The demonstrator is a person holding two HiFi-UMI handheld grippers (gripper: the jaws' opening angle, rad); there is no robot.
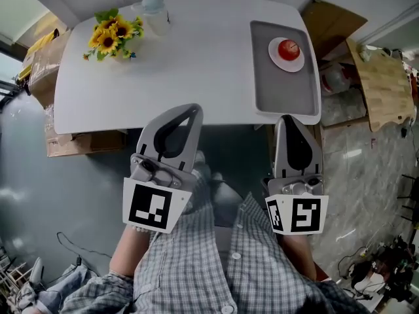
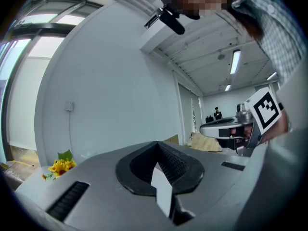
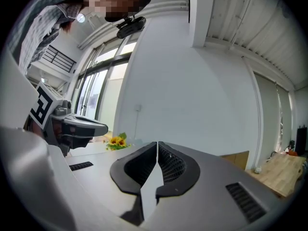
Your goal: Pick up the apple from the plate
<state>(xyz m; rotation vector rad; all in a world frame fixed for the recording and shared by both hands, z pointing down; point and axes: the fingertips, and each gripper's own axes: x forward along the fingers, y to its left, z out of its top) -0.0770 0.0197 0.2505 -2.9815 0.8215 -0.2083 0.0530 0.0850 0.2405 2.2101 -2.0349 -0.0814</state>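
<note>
A red apple (image 1: 289,48) lies on a small white plate (image 1: 285,62), which sits on a grey tray (image 1: 281,90) at the right end of the white table (image 1: 190,64). Both grippers hang in front of the table's near edge, well short of the tray. My left gripper (image 1: 192,110) is shut with nothing in it, and so is my right gripper (image 1: 288,118), which is below the tray's near end. Both gripper views tilt up at the wall and ceiling. Neither the left gripper (image 2: 158,144) view nor the right gripper (image 3: 157,143) view shows the apple.
Sunflowers (image 1: 113,34) and a clear bottle (image 1: 155,12) stand at the table's far left. Cardboard boxes (image 1: 38,61) sit left of the table, another box (image 1: 334,21) and a wooden board (image 1: 386,90) to the right. Cables (image 1: 383,267) lie on the floor.
</note>
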